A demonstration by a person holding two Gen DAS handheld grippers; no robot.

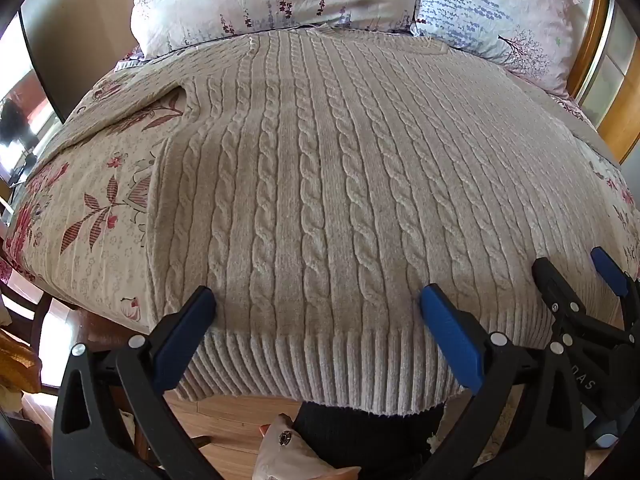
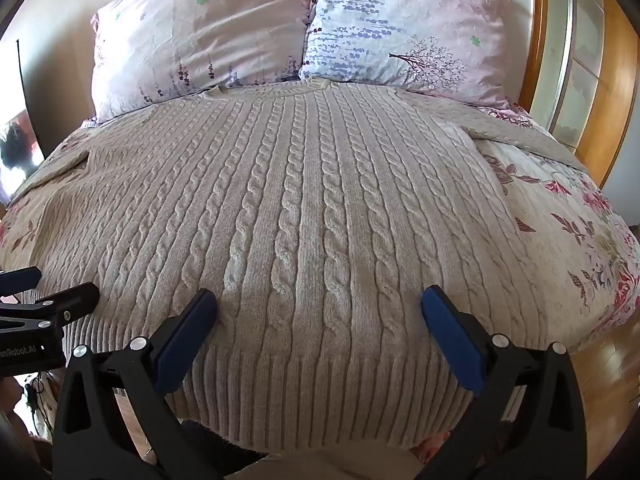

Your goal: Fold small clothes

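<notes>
Sweater: We see a big knitted sweater point(image 1: 320, 184) lying flat on the bed point(image 1: 92, 216). It fills the middle of both views.

Which way it points: The neck is at the top of the frame, touching the pillows point(image 2: 208, 36). The ribbed bottom edge point(image 1: 316, 368) is at the bottom of the frame and hangs a little over the edge of the bed. The long way runs from the bottom of the frame to the top, along the twisted rope lines.

Sleeves: One sleeve point(image 1: 132, 92) goes out to the upper left in the left view. The other sleeve point(image 2: 516, 132) goes out to the upper right in the right view.

Left tongs: Our left tongs point(image 1: 318, 300) are wide apart and hold nothing. They sit above the bottom part of the sweater.

Right tongs: Our right tongs point(image 2: 319, 300) are wide apart too, with nothing in them. They are just beside the left ones.

Why it lies like this: We think it is spread flat so the folds come out neat. Both tongs wait at the bottom edge, so that part is easy to grab.

How far along: We think no fold is made yet.
</notes>
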